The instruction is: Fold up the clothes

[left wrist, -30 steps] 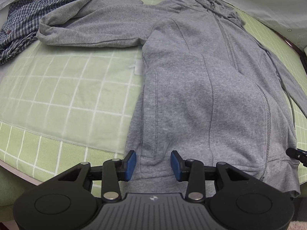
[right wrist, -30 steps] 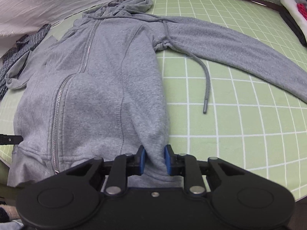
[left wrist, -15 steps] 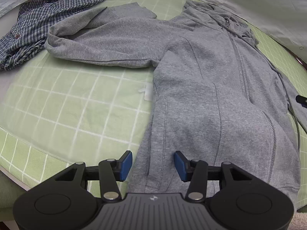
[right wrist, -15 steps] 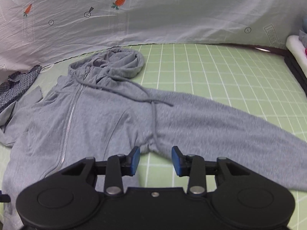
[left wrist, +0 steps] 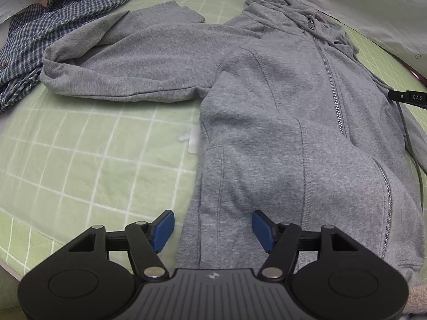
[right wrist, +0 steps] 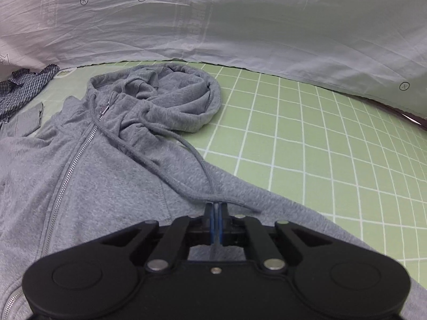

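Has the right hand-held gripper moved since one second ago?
Yes. The right hand-held gripper went from the hoodie's hem toward the hood, now shut at the drawstring.

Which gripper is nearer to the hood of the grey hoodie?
Right. The right gripper sits at the shoulder by the drawstring, just below the hood. The left gripper is down near the hem.

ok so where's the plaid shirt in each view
Left wrist: the plaid shirt fills the top left corner, just past the grey hoodie's bent sleeve.
Right wrist: it shows small at the left edge, left of the hood.
Shared landmark: the hoodie's zipper.
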`<action>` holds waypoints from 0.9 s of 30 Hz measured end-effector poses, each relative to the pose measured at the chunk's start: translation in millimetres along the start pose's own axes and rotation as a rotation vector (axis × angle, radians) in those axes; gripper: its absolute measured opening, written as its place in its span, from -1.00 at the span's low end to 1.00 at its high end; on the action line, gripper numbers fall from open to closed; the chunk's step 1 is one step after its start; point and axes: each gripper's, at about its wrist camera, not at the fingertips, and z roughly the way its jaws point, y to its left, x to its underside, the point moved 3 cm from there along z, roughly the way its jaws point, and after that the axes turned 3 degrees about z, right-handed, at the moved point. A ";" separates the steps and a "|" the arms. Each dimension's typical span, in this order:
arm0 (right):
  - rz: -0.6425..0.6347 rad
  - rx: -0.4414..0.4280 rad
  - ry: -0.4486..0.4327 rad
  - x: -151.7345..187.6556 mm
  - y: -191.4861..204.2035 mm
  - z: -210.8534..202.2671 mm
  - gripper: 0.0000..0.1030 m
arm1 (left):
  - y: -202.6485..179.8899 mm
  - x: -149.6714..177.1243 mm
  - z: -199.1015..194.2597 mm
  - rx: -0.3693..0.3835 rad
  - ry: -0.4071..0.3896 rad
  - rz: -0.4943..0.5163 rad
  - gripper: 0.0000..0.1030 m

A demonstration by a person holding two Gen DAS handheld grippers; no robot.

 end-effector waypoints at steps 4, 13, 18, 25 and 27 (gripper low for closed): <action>0.067 -0.086 -0.106 -12.1 22.5 -51.3 -0.94 | 6.4 -2.8 -0.2 0.013 -0.011 -0.014 0.27; -0.036 -0.250 -0.002 6.3 105.8 -75.3 -0.16 | 18.4 -10.0 -2.1 0.040 -0.040 -0.033 0.27; 0.163 -0.214 -0.024 -4.1 71.4 -47.4 0.39 | 19.0 -16.5 -6.3 0.047 -0.068 -0.028 0.27; 0.362 -0.164 0.008 -42.9 14.0 53.4 0.50 | 34.6 -38.8 -2.5 0.023 -0.109 -0.148 0.34; 0.383 -0.171 0.016 -52.0 10.3 75.7 0.52 | 42.7 -49.3 -2.0 -0.016 -0.132 -0.192 0.35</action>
